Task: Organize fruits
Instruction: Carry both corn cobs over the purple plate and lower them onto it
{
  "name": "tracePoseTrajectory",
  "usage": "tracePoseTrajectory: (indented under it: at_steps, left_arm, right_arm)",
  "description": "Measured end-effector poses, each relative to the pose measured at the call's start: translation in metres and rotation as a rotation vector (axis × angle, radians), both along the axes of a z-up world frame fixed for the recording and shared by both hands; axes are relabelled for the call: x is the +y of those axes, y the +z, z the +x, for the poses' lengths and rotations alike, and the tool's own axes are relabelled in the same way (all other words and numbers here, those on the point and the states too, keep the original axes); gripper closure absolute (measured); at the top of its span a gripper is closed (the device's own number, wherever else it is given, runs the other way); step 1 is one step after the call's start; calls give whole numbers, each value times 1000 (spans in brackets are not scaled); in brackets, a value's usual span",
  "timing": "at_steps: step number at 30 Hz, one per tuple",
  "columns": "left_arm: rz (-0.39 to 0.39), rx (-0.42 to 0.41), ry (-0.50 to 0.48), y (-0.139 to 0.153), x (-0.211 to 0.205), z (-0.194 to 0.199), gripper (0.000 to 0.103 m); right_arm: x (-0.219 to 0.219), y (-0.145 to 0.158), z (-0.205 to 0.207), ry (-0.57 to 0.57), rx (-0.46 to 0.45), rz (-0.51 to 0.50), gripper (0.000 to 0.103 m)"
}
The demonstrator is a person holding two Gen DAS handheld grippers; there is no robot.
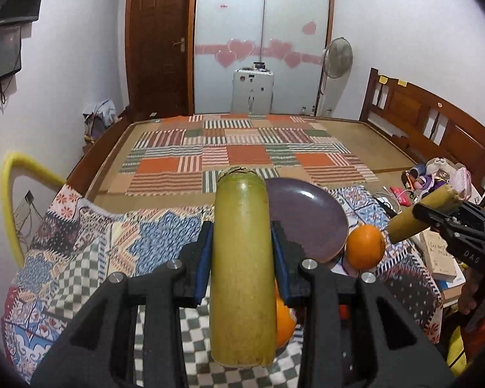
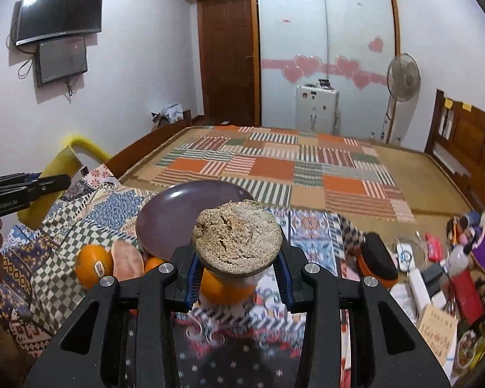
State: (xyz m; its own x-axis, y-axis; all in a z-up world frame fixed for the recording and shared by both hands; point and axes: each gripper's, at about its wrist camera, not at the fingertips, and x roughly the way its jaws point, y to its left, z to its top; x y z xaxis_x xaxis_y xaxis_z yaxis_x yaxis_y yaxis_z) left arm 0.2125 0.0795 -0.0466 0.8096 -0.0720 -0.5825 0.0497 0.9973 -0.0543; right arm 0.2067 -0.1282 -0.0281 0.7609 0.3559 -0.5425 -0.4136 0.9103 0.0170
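Above patchwork cloth (image 1: 80, 245), both hand-held grippers tilted downward, left (image 1: 241, 252) and right (image 2: 237, 266) each clamped on sugarcane.

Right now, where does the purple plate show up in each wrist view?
Left wrist view: the purple plate sits right of centre, just right of the held yellow-green stalk piece.
Right wrist view: the purple plate sits left of centre, behind the held stalk's cut end.
Shared landmark: the standing fan.
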Motion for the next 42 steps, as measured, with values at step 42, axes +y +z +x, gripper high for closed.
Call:
tracePoseTrajectory:
  at_steps: [42]
  left_arm:
    - [66, 287, -90, -70, -32, 155, 69]
  right_arm:
    - [66, -42, 85, 157, 143, -138, 67]
